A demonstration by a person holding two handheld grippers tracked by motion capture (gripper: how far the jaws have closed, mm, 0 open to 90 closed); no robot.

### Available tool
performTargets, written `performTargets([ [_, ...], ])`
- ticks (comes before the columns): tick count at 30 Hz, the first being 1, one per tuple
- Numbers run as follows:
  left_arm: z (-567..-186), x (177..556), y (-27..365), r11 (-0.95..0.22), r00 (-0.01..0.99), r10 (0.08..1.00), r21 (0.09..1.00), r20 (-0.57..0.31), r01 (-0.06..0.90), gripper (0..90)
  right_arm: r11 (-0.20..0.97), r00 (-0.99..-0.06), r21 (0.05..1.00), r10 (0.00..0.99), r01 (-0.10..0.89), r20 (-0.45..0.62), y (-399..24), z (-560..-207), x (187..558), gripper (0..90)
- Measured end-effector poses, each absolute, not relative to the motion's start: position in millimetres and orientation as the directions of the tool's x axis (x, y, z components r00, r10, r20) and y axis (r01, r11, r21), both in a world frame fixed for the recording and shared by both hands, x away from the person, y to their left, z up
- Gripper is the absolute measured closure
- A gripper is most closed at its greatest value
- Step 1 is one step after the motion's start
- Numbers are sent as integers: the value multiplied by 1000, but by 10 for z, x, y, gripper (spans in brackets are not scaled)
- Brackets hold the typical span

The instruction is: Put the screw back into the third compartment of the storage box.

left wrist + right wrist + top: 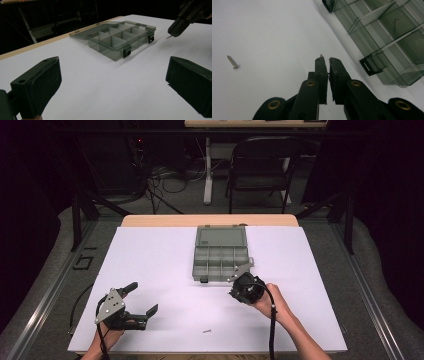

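Screw point(321, 55) thin, silvery, tip protruding from closed right claw point(327, 60)

Compartment box point(220, 254) lay open mid-table point(150, 250); loose screw point(207, 331) lay on the near edge, before the box, between both grippers.

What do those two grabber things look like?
Both are black. The left gripper has thick blocky jaws and a grey three-cornered plate on top. The right gripper has brass-coloured rivets, and a black cable trails from it.

Black folding chair point(260, 165) behind white table point(150, 265).
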State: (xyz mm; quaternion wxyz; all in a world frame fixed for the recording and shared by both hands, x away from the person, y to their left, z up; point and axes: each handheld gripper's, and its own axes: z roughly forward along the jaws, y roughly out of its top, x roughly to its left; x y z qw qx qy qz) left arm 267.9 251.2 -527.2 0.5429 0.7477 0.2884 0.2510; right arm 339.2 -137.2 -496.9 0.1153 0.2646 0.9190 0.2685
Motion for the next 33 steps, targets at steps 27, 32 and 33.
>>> performTargets([
  [27,-5272,2684,2489,-250,713,698,956,68,153,1,665,-784,610,611,431,-112,-1528,-4698,3594,856],
  [32,-5277,2691,2491,-242,705,707,958,64,155,1,661,-780,618,615,426,-120,-1514,-4610,3682,855],
  [33,-5277,2691,2490,-243,705,706,958,64,156,1,659,-778,620,617,426,-122,-1511,-4595,3698,855],
])
